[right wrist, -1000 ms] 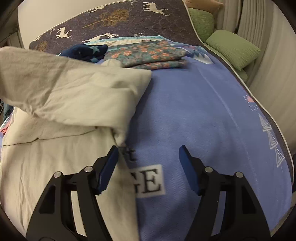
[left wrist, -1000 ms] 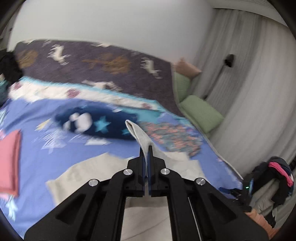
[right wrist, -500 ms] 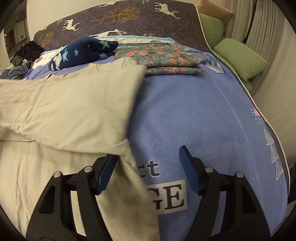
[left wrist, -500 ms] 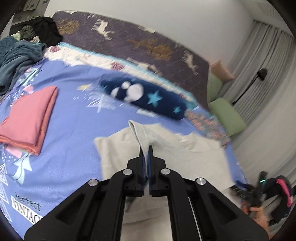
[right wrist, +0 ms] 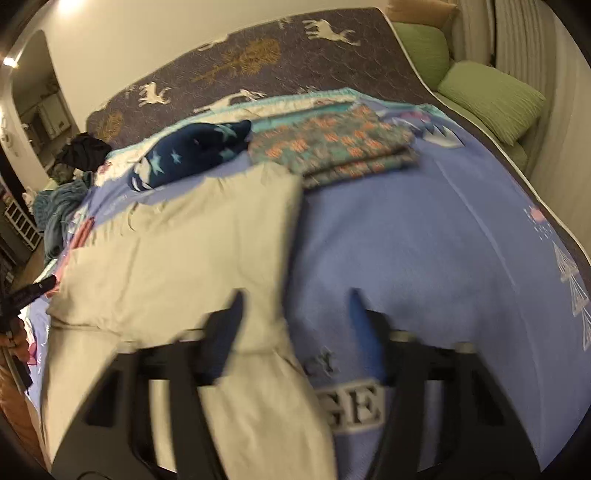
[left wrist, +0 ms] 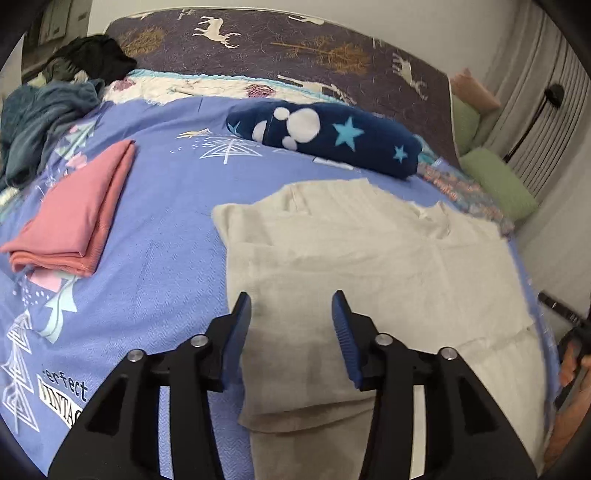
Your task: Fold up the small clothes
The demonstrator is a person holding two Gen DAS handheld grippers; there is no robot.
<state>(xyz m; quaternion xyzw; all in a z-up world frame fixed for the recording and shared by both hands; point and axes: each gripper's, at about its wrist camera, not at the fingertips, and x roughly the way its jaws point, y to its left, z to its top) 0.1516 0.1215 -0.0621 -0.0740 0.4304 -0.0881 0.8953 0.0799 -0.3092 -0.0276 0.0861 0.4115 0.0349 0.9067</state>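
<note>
Left gripper fingers opening, nothing gripped, cream shirt dropped flat on bed. Right gripper fingers closing around shirt's side edge, likely for next fold; contact blurred.

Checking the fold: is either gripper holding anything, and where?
Nothing is held: the left gripper is opening above the beige garment; the right gripper is closing around its edge.

This is looking like a bedroom in a home. A wide bed under a blue printed cover is filling both frames, with a dark deer-patterned blanket lying at the upper edge. Green pillows are sitting at the upper right beside pale curtains, and a doorway is opening at the left.
</note>
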